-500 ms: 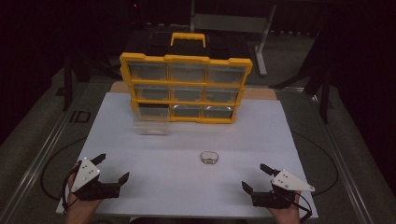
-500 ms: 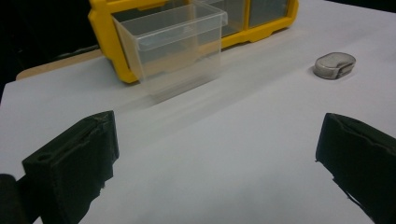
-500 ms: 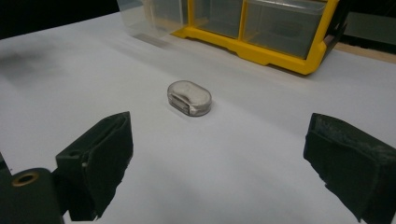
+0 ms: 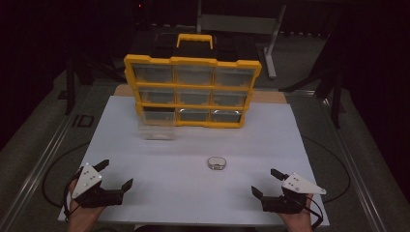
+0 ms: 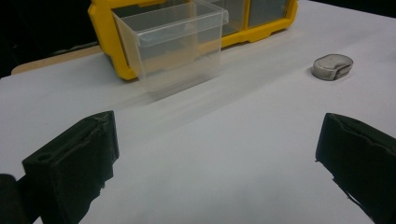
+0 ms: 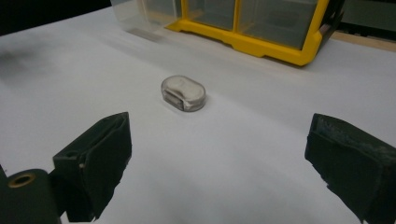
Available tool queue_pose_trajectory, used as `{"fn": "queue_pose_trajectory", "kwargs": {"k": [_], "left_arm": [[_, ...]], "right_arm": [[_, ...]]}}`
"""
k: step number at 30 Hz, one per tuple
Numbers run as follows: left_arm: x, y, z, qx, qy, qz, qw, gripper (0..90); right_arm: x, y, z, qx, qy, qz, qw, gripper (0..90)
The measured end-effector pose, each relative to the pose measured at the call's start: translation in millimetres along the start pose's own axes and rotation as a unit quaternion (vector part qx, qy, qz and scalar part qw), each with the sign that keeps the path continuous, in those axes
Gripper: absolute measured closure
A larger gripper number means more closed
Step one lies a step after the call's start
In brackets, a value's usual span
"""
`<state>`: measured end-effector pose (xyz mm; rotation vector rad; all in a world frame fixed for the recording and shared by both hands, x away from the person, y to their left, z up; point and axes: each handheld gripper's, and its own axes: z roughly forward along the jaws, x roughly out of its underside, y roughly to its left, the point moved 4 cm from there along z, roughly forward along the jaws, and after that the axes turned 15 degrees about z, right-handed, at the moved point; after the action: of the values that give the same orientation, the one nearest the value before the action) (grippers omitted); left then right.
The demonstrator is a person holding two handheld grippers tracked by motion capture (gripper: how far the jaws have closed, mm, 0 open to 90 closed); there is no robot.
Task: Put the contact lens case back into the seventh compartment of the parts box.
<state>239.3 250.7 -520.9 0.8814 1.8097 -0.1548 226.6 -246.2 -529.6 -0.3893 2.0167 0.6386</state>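
Small rounded clear-plastic case w/ grey insert [image 6: 183,93] lies flat mid white worktop [image 4: 193,193], just ahead of right gripper [image 4: 270,182], jaws wide open, empty. Left gripper [image 4: 115,175] same. Case prob. light, stiff, slick; grip across short sides.

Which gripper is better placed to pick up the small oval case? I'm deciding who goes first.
Right, probably. The right gripper is open and nearer the small oval case, which lies straight ahead between its jaws in the right gripper view. The left gripper sits farther off, facing the pulled-out clear drawer.
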Motion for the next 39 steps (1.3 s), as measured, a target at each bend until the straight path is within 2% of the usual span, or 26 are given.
{"fn": "queue_pose_trajectory", "kwargs": {"k": [3,11,14,19,22,25,39], "left_arm": [[1.0,0.1,2.6,0.002,0.010,0.003,0.9999,0.3],[-0.3,0.2,2.5,-0.001,0.004,0.001,1.0000,0.3],[0.8,-0.3,3.4,0.001,0.006,-0.002,1.0000,0.3],[0.5,-2.2,3.0,-0.001,0.004,0.004,1.0000,0.3],[1.1,-2.5,3.4,0.000,-0.001,0.000,1.0000,0.3],[1.3,-2.9,4.1,-0.001,0.000,0.001,1.0000,0.3],[1.0,-4.7,4.6,0.000,-0.003,0.005,1.0000,0.3]], "right_arm": [[-4.1,-0.7,-1.2,-0.006,0.000,0.002,1.0000,7.4],[-19.0,3.1,-3.1,-0.024,0.004,-0.005,0.9997,7.4],[-26.4,3.2,-2.7,-0.023,0.002,-0.004,0.9997,7.4],[-37.2,7.8,-0.5,-0.027,0.002,-0.014,0.9995,7.3],[-43.2,10.7,2.3,-0.027,0.009,-0.026,0.9993,7.4],[-48.8,11.4,4.1,-0.029,0.015,-0.026,0.9991,7.3],[-65.5,11.0,18.3,-0.013,0.044,-0.036,0.9983,7.3]]}}
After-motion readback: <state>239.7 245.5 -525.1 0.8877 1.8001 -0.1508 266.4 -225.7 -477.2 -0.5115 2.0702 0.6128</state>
